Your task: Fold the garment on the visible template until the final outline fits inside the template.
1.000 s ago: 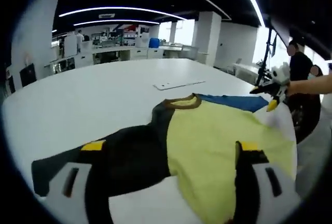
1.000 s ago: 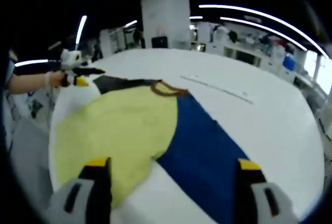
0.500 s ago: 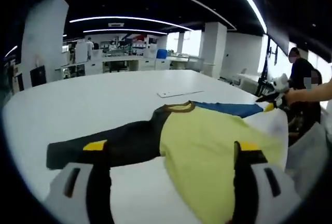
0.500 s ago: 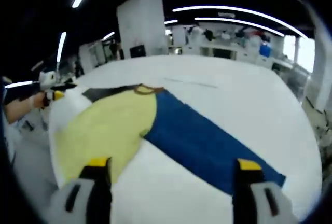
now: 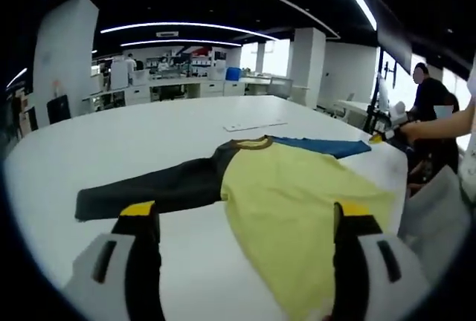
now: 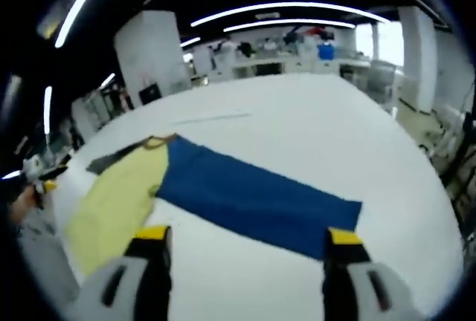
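Note:
A long-sleeved garment lies flat on the white table (image 5: 111,150), with a yellow body (image 5: 297,195), a black sleeve (image 5: 156,191), a blue sleeve (image 5: 320,146) and a brown collar (image 5: 249,143). My left gripper (image 5: 245,213) is open, just short of the yellow hem and the black sleeve. In the right gripper view the blue sleeve (image 6: 253,198) stretches across, and the yellow body (image 6: 119,198) lies to its left. My right gripper (image 6: 248,235) is open, near the blue sleeve's edge. A thin white strip (image 5: 254,124) lies beyond the collar.
The right gripper (image 5: 387,134), held in a hand, shows past the table's right edge, where a person in black (image 5: 430,98) stands. The left gripper (image 6: 37,180) shows at the far left of the right gripper view. Desks and pillars stand beyond the table.
Both cameras have backed away from the garment, so both sleeves now show in full length. The right gripper view has swung toward the blue sleeve's end. The garment lies as before.

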`<state>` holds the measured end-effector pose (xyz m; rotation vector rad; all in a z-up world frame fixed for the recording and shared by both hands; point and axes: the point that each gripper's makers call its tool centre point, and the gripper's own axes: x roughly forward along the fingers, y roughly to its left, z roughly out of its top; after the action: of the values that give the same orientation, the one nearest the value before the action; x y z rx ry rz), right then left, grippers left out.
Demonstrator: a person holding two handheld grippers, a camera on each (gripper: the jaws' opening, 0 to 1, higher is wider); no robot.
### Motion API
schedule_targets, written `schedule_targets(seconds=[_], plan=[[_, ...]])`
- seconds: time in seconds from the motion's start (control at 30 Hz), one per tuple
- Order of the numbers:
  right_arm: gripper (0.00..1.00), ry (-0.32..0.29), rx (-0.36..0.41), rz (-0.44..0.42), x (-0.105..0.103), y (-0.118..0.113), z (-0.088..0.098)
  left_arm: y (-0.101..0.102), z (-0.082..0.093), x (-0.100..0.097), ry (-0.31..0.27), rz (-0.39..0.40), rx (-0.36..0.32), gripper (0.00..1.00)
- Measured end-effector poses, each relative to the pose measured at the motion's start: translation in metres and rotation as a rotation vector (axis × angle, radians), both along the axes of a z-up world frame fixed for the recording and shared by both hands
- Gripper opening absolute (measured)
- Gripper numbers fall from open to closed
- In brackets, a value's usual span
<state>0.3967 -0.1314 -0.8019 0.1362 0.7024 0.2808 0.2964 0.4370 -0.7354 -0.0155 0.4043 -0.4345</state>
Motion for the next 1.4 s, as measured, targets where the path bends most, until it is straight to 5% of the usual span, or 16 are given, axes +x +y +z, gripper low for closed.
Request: schedule_targets(seconds=[0.37, 0.47, 0.67, 1.03, 1.4], plan=[[0.71, 0.094, -0.011, -0.167, -0.003, -0.052, -0.027, 0.004, -0.01, -0.008, 0.046, -0.021, 0.036, 0.93], [0.62, 0.102, 0.048, -0.222, -0.007, -0.049, -0.023, 0.011, -0.01, -0.006, 0.051, -0.007, 0.019, 0.92], [0.51, 0.114, 0.032, -0.216, -0.004, -0.048, -0.028, 0.012, -0.01, -0.009, 0.055, -0.002, 0.018, 0.91], [0.0, 0.151, 0.051, -0.272, 0.004, -0.054, -0.042, 0.027, -0.018, -0.017, 0.077, 0.055, -0.038, 0.89], [0.0, 0.15, -0.012, -0.266, 0.014, -0.07, -0.041, 0.022, -0.027, -0.018, 0.098, 0.059, -0.055, 0.88]])
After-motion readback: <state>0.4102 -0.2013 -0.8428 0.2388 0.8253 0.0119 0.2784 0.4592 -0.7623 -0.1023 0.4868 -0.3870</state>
